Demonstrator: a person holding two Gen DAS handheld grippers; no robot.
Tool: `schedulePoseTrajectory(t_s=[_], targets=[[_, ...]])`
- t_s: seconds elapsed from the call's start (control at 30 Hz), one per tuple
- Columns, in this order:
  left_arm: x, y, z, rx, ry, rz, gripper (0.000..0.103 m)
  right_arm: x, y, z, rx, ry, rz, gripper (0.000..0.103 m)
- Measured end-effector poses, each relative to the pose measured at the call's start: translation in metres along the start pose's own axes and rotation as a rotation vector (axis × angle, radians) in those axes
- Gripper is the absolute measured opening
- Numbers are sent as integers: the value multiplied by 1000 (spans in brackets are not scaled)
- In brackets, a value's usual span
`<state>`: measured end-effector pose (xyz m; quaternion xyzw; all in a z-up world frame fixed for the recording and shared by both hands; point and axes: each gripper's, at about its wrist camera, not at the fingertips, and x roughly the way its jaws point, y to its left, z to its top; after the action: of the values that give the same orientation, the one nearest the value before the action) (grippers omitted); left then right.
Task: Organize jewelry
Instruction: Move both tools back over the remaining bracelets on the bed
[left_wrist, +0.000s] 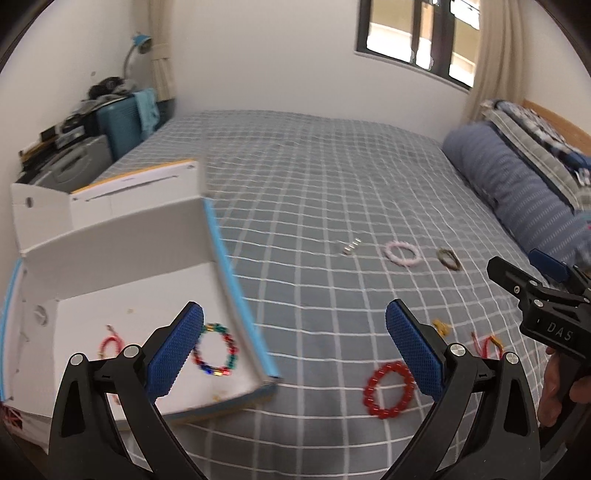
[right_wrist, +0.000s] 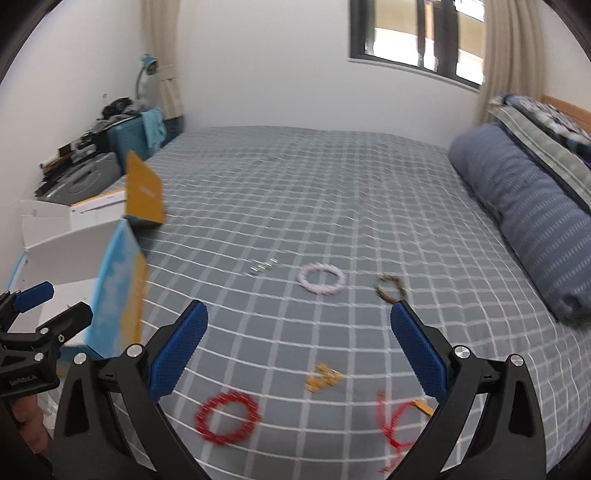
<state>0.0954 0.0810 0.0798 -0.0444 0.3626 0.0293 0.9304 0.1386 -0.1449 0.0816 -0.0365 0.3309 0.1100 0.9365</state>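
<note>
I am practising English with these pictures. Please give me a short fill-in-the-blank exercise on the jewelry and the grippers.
1. The multicoloured bead bracelet lies inside the white ___.
2. The red bead bracelet lies on the checked ___.
3. The pink bead bracelet lies between the silver pieces and the ___ bracelet.
4. The left gripper and right gripper hold ___.

Missing words: box; bedsheet; brown; nothing

Soft, even daylight from the window (left_wrist: 417, 37) at upper right; panes blown out white. Room bright, shadows faint. Motion blur smears both views, worst on the box (left_wrist: 129, 295) and bracelets on the bed (left_wrist: 314, 184). Strong fisheye bending; dark vignette in the corners.
</note>
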Motion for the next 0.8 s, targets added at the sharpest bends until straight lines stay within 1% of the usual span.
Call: schedulePoseTrajectory(t_s=[0.17, 0.47, 0.6, 0.8], targets=[[13, -37, -14, 59, 17, -51, 97, 5, -35, -26, 39, 33, -48, 95], [37, -85, -43, 139, 42, -93, 97, 15, -79, -74, 89, 94, -98, 95], [53, -94, -58, 153, 65, -95, 97, 23, -93, -93, 108, 124, -116, 95], [77, -97, -77, 152, 91, -95, 97, 37, -107, -119, 125, 163, -130, 95]])
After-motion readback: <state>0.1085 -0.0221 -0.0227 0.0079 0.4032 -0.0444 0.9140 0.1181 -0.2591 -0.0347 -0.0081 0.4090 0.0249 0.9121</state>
